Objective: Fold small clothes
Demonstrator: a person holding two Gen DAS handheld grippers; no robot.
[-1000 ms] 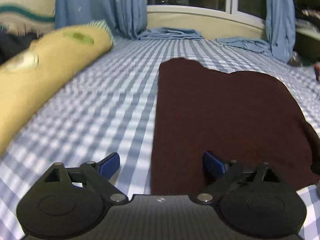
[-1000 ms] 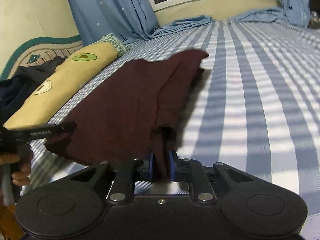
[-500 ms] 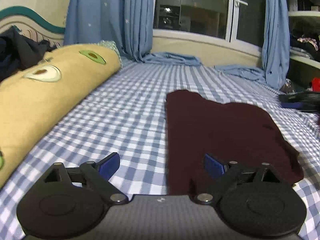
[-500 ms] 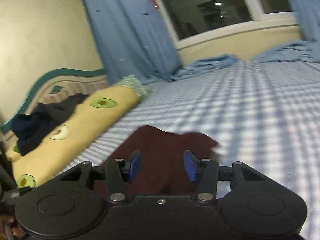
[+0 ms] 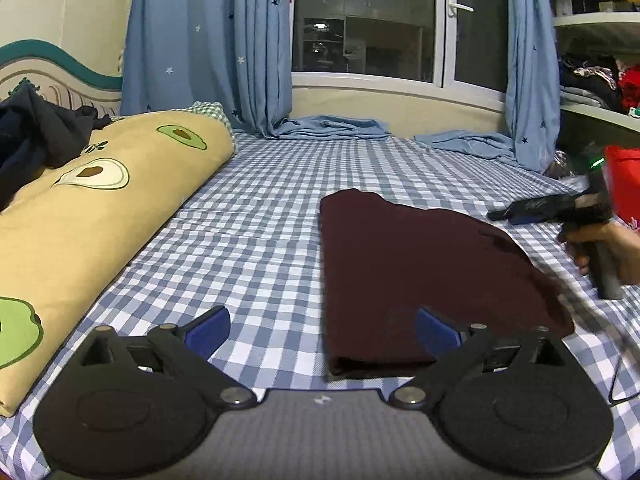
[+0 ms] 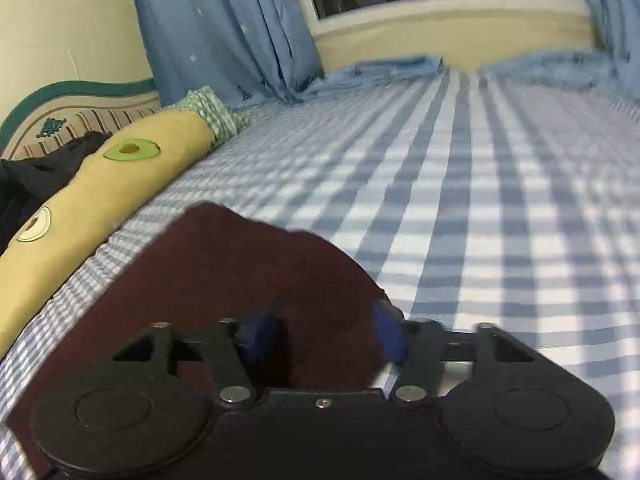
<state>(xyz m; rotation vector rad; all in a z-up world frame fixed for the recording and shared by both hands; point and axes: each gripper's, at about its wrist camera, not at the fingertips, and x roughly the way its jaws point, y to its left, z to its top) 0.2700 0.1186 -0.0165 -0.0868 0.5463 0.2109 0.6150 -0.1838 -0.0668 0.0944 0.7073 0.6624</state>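
- We see the maroon garment [image 5: 420, 276] lying flat on the checked bed sheet [image 5: 256, 240], doubled over, with a fold along its near edge and its far edge uneven; the avocado-print bolster [image 5: 100, 200] lies well apart on its left.
- We hold our left gripper [image 5: 322, 326] above the sheet with its jaws opening to their widest; nothing is between them, and the garment's near left corner sits under the right-hand blue pad [image 5: 434, 330].
- Our right gripper [image 6: 324, 336] has its jaws opening and grips nothing; the cloth lies beneath and behind the pads, free of them. In the left wrist view the same gripper is off the garment's right side, pointing in toward it, the hand [image 5: 608, 244] wrapped round the handle.
- We judge this the release after one fold. To do it well, we let the pads clear the fabric fully before lifting, so no layer drags.
- For the next fold we would take two corners of one edge, keeping both grippers level with each other so the edges meet squarely.
- Both grippers tilt downward toward the bed.
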